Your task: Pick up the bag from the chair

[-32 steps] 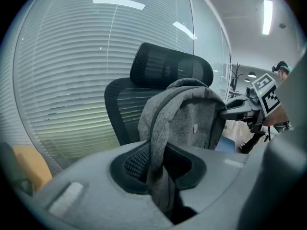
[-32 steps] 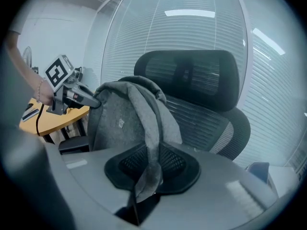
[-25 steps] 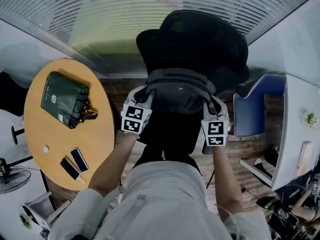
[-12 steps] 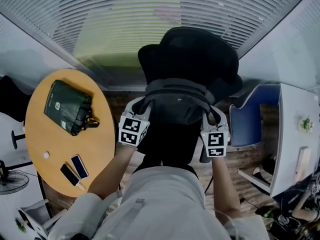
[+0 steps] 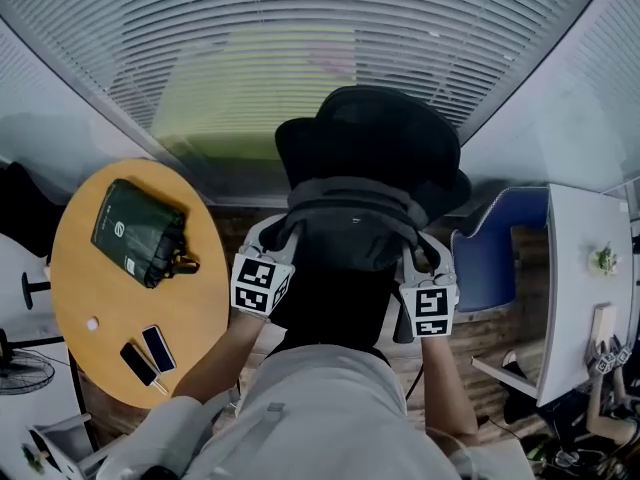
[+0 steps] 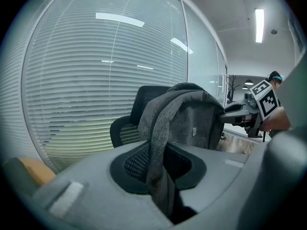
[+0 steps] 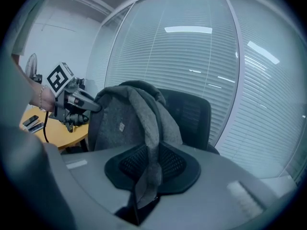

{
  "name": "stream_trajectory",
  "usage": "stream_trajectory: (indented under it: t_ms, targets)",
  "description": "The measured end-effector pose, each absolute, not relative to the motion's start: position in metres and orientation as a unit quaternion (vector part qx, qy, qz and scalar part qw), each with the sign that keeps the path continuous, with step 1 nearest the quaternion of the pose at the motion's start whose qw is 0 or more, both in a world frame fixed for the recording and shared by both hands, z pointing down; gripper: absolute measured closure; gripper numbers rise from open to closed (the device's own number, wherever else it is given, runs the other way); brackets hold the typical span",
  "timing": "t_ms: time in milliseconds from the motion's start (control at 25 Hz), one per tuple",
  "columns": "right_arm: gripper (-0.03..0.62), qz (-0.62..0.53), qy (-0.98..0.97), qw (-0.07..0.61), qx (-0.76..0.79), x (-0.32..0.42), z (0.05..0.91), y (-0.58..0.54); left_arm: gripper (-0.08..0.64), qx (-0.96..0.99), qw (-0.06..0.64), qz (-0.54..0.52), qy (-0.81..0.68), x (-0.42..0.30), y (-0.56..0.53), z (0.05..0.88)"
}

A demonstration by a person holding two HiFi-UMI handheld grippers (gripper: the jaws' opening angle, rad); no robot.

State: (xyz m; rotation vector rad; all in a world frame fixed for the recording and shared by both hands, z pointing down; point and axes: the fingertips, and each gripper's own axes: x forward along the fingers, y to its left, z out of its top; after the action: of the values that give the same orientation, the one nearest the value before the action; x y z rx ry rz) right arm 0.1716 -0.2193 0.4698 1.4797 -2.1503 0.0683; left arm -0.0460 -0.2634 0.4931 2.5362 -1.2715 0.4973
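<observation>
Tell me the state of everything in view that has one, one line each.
grey bag: hanging by its straps from both grippers
left gripper: shut on a bag strap
right gripper: shut on the other strap
black chair: upright behind the bag
window blinds: lowered
green pouch: lying flat on the round table

Slatted blinds (image 5: 300,28) cover the curved glass wall (image 6: 201,56) behind the round wooden counter (image 5: 195,308); wooden floor (image 5: 495,326) lies to the counter's right.
</observation>
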Motion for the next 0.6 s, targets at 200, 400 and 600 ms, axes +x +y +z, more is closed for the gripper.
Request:
stream_trajectory:
  t_ms: [200, 400, 600]
  targets:
    - [0.534, 0.017, -0.797, 0.254, 0.548, 0.173, 0.446, -0.216, 0.497, 0.876, 0.132, 0.159, -0.436, -0.044, -0.259, 0.469]
    - [0.534, 0.006, -0.799, 0.244, 0.549, 0.171, 0.42, -0.212, 0.499, 0.881, 0.119, 0.145, -0.435, -0.046, -0.255, 0.441]
    - [0.534, -0.006, -0.8, 0.239, 0.551, 0.169, 0.391, -0.209, 0.499, 0.882, 0.113, 0.13, -0.438, -0.048, -0.253, 0.415]
